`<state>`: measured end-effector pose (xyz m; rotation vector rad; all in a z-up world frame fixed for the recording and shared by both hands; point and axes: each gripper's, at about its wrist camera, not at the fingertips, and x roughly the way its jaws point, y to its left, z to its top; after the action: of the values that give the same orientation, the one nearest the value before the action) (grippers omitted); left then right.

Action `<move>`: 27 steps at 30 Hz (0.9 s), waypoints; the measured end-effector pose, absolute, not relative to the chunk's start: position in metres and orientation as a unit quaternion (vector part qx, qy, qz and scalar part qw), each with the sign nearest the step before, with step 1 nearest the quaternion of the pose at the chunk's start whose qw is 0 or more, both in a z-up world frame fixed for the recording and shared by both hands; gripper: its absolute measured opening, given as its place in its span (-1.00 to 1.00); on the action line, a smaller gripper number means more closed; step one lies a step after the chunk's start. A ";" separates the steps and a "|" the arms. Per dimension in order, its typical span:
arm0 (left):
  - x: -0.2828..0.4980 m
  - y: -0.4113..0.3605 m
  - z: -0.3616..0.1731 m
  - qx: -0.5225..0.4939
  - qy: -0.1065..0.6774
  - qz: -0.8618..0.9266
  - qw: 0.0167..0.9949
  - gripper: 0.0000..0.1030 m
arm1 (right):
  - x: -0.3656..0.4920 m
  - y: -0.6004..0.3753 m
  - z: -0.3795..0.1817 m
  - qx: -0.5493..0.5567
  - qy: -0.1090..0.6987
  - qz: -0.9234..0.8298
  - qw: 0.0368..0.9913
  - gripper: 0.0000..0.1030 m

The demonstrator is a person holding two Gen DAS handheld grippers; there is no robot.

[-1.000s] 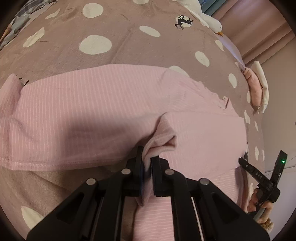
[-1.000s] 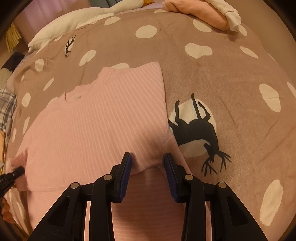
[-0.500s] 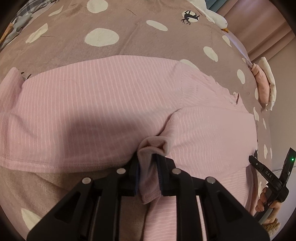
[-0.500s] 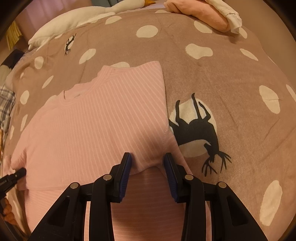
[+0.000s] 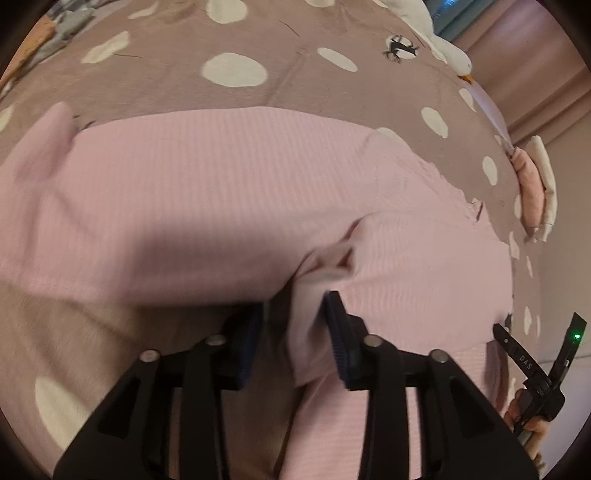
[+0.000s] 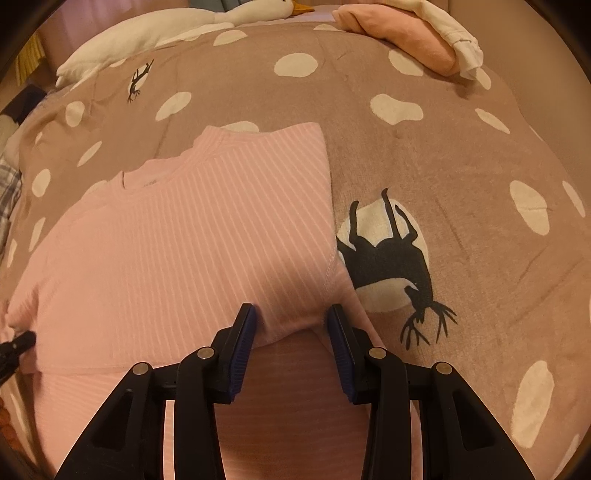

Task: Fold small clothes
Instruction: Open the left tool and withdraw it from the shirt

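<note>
Both tools point steeply down at a bed covered by a brown blanket [image 6: 424, 155] with white spots and black deer prints.

The left tool [image 5: 295, 325] hangs over the near edge of a pink striped shirt [image 5: 221, 192] that lies spread on the blanket. Its jaws are opening: a bunched fold of the shirt's fabric stands between them, close against the right-hand pad, while a clear gap shows beside the left-hand pad, so the pads do not clamp it. At the right edge of this view a person's hand [image 5: 528, 417] grips the handle of the right tool.

The right tool [image 6: 291, 325] hovers over the shirt's [image 6: 192, 236] lower right corner, just beside the large deer print [image 6: 391, 258]. Its jaws stand moderately apart and hold nothing; the folded hem runs across beneath the gap between them. The shirt's right edge lies folded in a straight line, with the neckline towards the far side.

A white goose plush toy [image 6: 177, 22] lies along the far edge of the bed, and a folded pile of peach and cream clothes [image 6: 417, 37] sits at the far right corner.

Compared with a second ago, the left tool no longer pinches the fold tightly: its pads have parted and the fabric has slackened. The right tool's gap and the shirt beneath it look unchanged.
</note>
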<state>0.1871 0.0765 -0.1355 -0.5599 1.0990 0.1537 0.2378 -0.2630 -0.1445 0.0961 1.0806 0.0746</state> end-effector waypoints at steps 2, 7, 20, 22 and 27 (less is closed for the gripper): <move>0.180 0.072 -0.135 -0.251 0.513 0.075 0.817 -0.14 | 0.236 -0.259 -0.145 0.036 0.511 0.030 0.858 -0.23; 0.160 0.071 -0.122 -0.240 0.507 0.082 0.824 -0.15 | 0.227 -0.256 -0.138 0.021 0.498 0.025 0.867 -0.22; 0.075 0.097 -0.028 -0.272 0.365 0.115 0.883 0.78 | 0.145 -0.258 -0.024 0.087 0.355 0.112 0.924 0.85; 0.066 0.103 -0.023 -0.275 0.351 0.125 0.886 0.89 | 0.134 -0.256 -0.014 0.096 0.338 0.123 0.928 0.85; 0.049 0.129 -0.026 -0.288 0.334 0.164 0.882 0.93 | 0.112 -0.257 -0.002 0.117 0.312 0.120 0.935 0.86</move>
<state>0.0492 0.1286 -0.0264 -0.5987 0.6956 0.3418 0.1124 -0.2571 -0.0021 0.2397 0.6385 0.2457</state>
